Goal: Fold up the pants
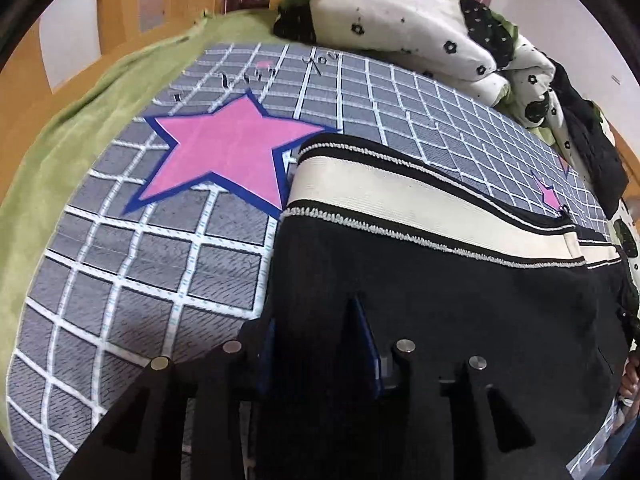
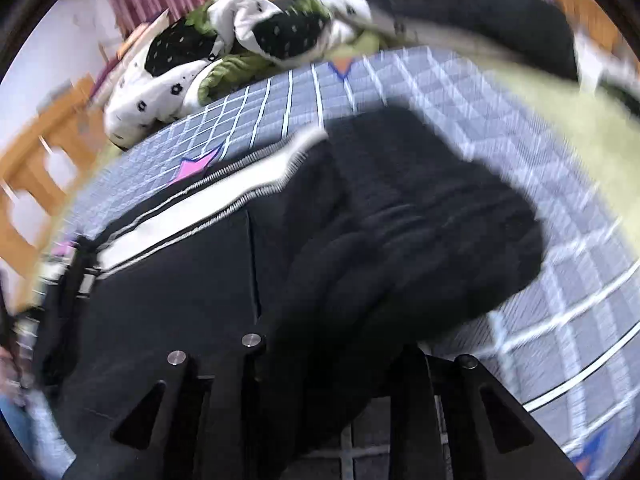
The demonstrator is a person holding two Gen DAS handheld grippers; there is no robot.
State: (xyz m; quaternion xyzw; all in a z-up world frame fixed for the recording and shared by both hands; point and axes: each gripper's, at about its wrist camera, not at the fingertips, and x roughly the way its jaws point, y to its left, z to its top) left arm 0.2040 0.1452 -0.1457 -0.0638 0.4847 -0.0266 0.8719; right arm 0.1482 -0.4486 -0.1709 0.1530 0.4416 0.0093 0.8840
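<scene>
While the black pants [image 1: 440, 300] are lying on the grid mat [image 1: 140, 260], cream waistband [image 1: 400, 204] away from you, your left gripper [image 1: 316, 320] is sitting slightly open over them. Right gripper [image 2: 332, 360]: can't tell, fabric bunching in front, pic blurred.

The black knit pants with a cream striped waistband [image 1: 440, 280] are spread on the grey grid-patterned mat [image 1: 140, 260], which is laid over the green bed sheet [image 1: 60, 160]. The large pink star with a blue outline [image 1: 224, 156] is found on the mat just left of the waistband. The crumpled white quilt with black flowers [image 1: 400, 28] is piled behind the mat, before the wooden bed frame [image 1: 116, 4].
</scene>
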